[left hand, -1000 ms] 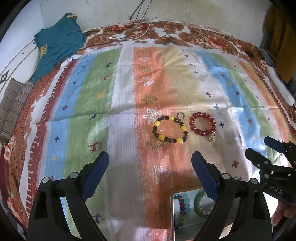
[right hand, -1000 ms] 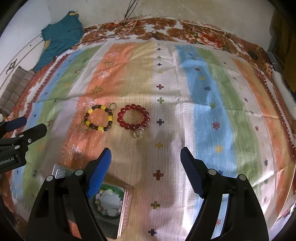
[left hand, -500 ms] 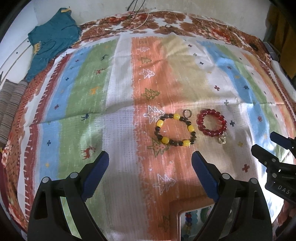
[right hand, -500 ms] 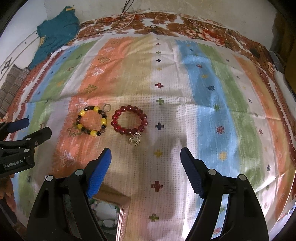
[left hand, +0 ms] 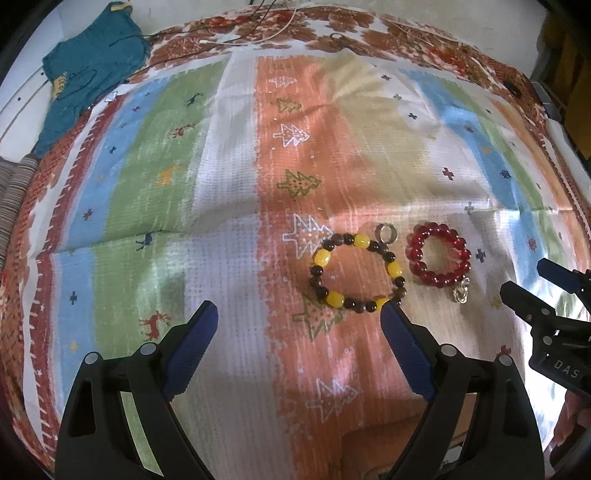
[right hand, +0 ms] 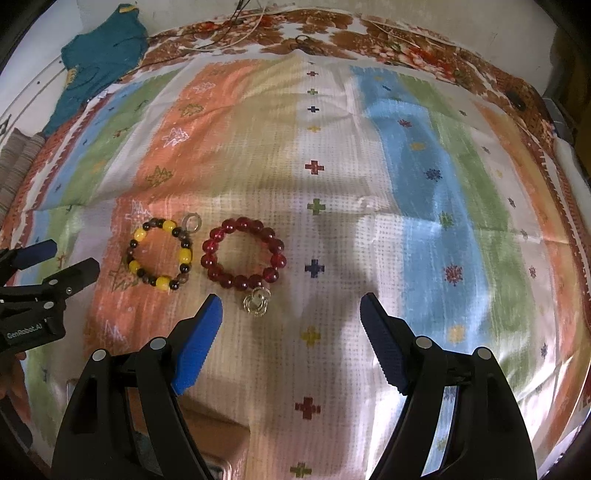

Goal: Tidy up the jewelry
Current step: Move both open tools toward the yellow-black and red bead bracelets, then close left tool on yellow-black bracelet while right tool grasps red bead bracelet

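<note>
The left gripper (left hand: 299, 314) hangs over the striped cloth (left hand: 229, 206) with its blue-padded jaws spread wide and nothing between them; its right-hand finger (left hand: 400, 339) ends just at the near rim of the yellow-and-brown bead bracelet (left hand: 356, 271), though whether it touches I cannot tell. That bracelet lies flat on the orange stripe at about one o'clock from the gripper, with a small metal ring (left hand: 386, 233) at its far edge, and the red bead bracelet (left hand: 439, 255) sits just beside it further toward two o'clock, a gold charm (left hand: 461, 292) at its near side. From this camera the right gripper shows only as a black and blue tip at three o'clock. The right gripper (right hand: 291, 308) has its jaws parted wide too, empty, with bare cloth between them; the red bracelet lies at about eleven o'clock, just past its left finger (right hand: 201, 334), and the gold charm rests beside that fingertip, apart from it. The right view shows the red beads and charm larger and clearer, and the left gripper as a black tip at nine o'clock. Both views catch a teal garment (left hand: 88, 74) at the far left corner of the bed, and cables (left hand: 266, 26) along the far edge. A box edge (right hand: 207, 424) peeks under the right gripper's left finger; its contents are hidden.
</note>
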`<action>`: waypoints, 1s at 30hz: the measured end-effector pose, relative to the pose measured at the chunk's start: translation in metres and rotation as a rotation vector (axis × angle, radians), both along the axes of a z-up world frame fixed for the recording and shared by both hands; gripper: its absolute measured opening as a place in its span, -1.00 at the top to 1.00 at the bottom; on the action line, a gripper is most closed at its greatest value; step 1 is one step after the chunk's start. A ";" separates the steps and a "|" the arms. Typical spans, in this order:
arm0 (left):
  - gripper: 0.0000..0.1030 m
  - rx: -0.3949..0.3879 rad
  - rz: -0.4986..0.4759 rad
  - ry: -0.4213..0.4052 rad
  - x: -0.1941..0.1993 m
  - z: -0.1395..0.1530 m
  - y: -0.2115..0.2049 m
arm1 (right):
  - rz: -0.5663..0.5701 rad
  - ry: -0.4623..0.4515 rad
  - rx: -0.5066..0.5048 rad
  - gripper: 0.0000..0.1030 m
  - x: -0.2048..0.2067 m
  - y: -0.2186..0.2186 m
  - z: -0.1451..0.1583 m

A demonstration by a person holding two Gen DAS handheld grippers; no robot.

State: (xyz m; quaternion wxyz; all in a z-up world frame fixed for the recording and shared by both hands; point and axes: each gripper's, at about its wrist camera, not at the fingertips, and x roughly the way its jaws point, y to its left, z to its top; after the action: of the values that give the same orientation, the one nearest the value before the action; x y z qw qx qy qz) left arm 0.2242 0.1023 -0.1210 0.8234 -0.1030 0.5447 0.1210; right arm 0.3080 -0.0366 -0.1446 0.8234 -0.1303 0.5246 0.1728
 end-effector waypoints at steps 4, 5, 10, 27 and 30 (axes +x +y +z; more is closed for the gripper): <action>-0.65 0.013 -0.016 0.020 0.010 -0.009 -0.001 | -0.006 0.014 -0.013 -0.49 0.008 0.004 -0.010; -0.63 0.013 -0.019 0.024 0.011 -0.010 -0.001 | -0.002 0.015 -0.017 -0.49 0.009 0.005 -0.011; -0.55 0.019 -0.030 0.041 0.021 -0.019 -0.001 | 0.003 0.015 -0.032 -0.49 0.017 0.010 -0.019; -0.17 0.018 -0.069 0.078 0.037 -0.038 -0.003 | 0.011 0.026 -0.056 -0.07 0.034 0.022 -0.039; -0.07 0.023 -0.074 0.093 0.040 -0.045 -0.003 | 0.013 0.032 -0.056 0.11 0.036 0.022 -0.043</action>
State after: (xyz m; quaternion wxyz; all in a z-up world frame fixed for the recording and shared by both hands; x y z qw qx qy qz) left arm 0.2642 0.0994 -0.1658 0.8024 -0.0674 0.5842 0.1012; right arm 0.3440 -0.0148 -0.1878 0.8098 -0.1538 0.5415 0.1655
